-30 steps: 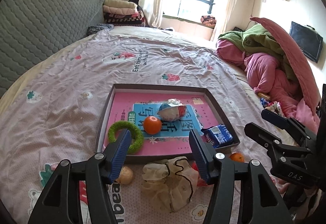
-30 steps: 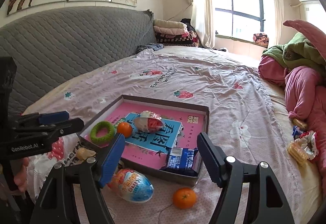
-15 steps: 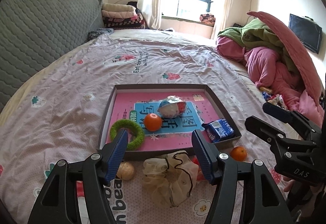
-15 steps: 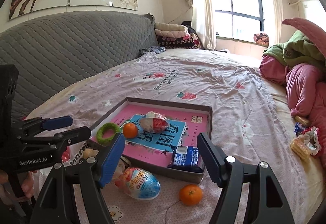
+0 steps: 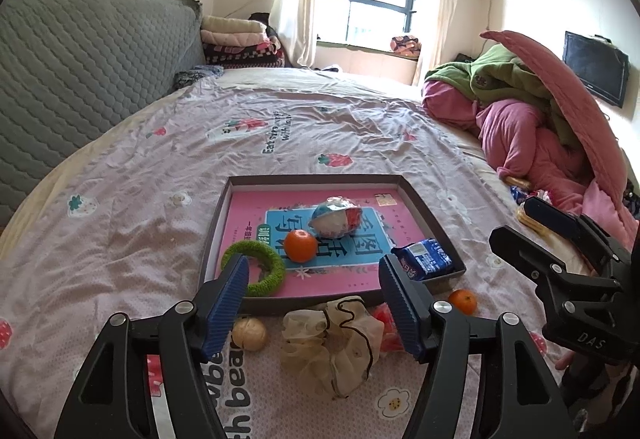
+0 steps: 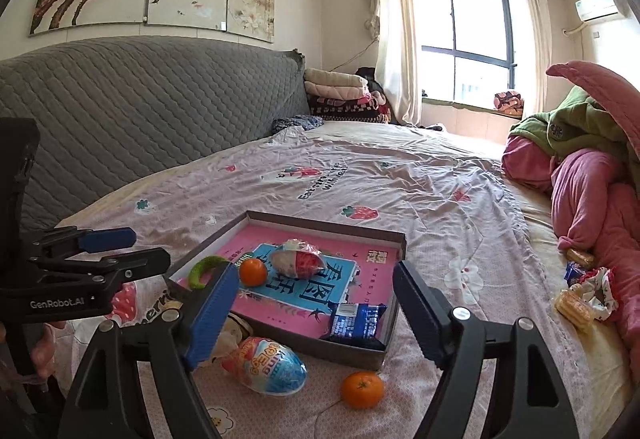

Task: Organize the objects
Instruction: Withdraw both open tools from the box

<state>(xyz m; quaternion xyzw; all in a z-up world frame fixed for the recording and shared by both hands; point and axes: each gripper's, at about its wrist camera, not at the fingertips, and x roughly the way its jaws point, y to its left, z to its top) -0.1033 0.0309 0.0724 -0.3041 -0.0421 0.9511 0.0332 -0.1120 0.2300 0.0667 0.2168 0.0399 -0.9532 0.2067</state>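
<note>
A shallow box (image 5: pixel 320 179) (image 6: pixel 376 355) with a pink book inside lies on the bed. In it are a green ring (image 5: pixel 264 267), an orange (image 5: pixel 300 245) (image 6: pixel 253 272), a wrapped egg (image 5: pixel 338 217) (image 6: pixel 298 263) and a blue snack pack (image 5: pixel 426 259) (image 6: pixel 356 321). In front of it lie a beige scrunchie (image 5: pixel 332 343), a walnut (image 5: pixel 249 334), a foil toy egg (image 6: pixel 266 365) and a second orange (image 5: pixel 463 301) (image 6: pixel 362 389). My left gripper (image 5: pixel 314 303) is open above the scrunchie. My right gripper (image 6: pixel 314 319) is open above the box's near edge.
A grey quilted headboard (image 6: pixel 140 99) runs along the left. A pink and green bedding pile (image 5: pixel 540 119) lies at the right, with snack wrappers (image 6: pixel 580 291) beside it. Folded blankets (image 5: pixel 240 39) are stacked by the window.
Both grippers have drawn back and tilted up slightly, so the box and objects sit lower and farther in view. Both stay open. No object has moved.
</note>
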